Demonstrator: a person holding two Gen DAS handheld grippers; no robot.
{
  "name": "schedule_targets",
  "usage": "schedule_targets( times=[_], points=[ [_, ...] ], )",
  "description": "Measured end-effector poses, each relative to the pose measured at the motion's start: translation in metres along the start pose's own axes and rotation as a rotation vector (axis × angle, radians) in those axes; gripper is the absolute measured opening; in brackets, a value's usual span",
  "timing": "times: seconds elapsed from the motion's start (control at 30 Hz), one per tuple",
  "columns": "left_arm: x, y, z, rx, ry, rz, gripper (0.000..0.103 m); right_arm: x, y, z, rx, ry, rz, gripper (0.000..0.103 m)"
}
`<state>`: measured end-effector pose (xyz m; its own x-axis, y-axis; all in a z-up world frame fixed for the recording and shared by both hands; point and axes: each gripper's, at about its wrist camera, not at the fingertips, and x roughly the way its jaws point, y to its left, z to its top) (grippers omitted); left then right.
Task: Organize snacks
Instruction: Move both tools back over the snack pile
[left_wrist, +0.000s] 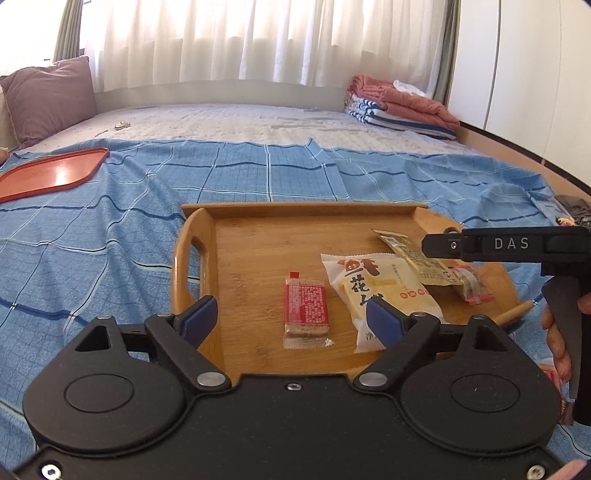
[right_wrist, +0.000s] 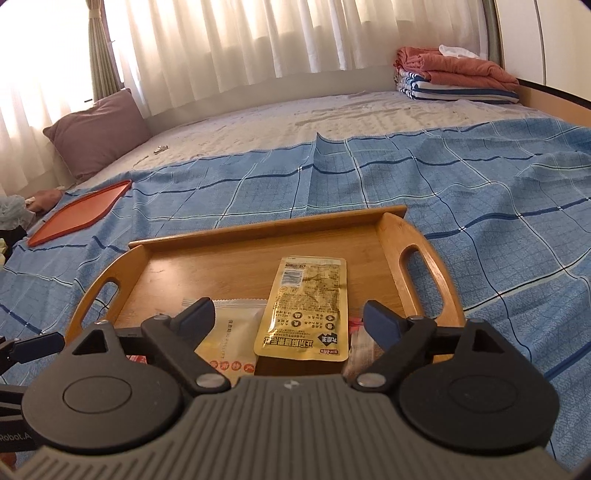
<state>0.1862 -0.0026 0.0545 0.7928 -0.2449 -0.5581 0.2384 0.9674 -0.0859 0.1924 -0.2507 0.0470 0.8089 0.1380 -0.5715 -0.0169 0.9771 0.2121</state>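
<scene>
both grippers are above the near edge of the wooden bamboo tray with cut-out handles (left_wrist: 192, 266), which sits on a blue checked bedsheet (left_wrist: 110, 229). left gripper (left_wrist: 291, 319) jaws spread wide, nothing between the pads, with the small red snack packet (left_wrist: 306, 308) lying flat on the tray just past them. right gripper (right_wrist: 289, 323) is wide open too, empty, with the yellow-gold foil pouch (right_wrist: 308, 306) lying ahead of it, overlapping a white pastry bag (right_wrist: 236, 325). there's another clear-and-red wrapper (left_wrist: 471, 284) under the pouch, i think. flat red plastic tray (left_wrist: 51, 171) sits well apart, far left.
</scene>
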Motion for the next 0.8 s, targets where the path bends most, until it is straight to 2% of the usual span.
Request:
schedule_targets(
  times=[0.33, 0.8],
  points=[
    [-0.045, -0.007, -0.034, 0.017, -0.029, 0.001, 0.093, -0.043, 0.002, -0.031, -0.05, -0.04, 0.021, 0.098],
    [-0.062, -0.016, -0.071, -0.044, 0.012, -0.005, 0.094, -0.091, 0.012, -0.094, -0.163, -0.115, -0.022, 0.102]
  ],
)
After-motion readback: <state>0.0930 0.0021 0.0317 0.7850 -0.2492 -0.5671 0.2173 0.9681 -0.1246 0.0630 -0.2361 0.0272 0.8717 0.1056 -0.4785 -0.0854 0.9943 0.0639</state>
